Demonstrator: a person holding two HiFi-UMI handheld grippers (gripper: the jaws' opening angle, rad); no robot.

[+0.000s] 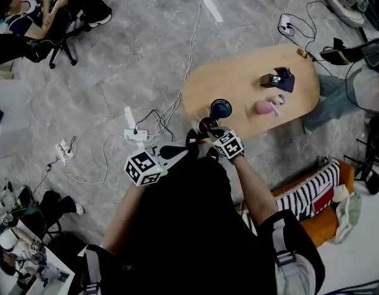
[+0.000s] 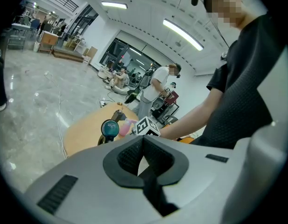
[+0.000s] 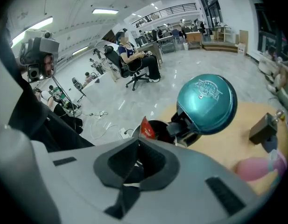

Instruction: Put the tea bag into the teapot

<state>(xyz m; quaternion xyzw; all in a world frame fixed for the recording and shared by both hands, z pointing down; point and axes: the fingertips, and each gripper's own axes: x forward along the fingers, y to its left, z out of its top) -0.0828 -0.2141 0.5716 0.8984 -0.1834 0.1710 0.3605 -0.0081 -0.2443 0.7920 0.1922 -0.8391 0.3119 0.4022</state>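
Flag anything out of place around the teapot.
The red tea bag pokes up at the rim of the dark teapot, not fully down inside its mouth. The round teal lid is flipped open beside it. Nothing looks spilled or damaged.

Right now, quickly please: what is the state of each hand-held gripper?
Left hand-held gripper: closed, empty.
Right hand-held gripper: closed on the red tea bag, at the teapot's open mouth.

Nothing legible. The teal lid (image 3: 207,104), at three o'clock in the right gripper view, carries a pale emblem with lettering too small to read. The red tea bag (image 3: 146,127), at its eight o'clock, shows no readable print.
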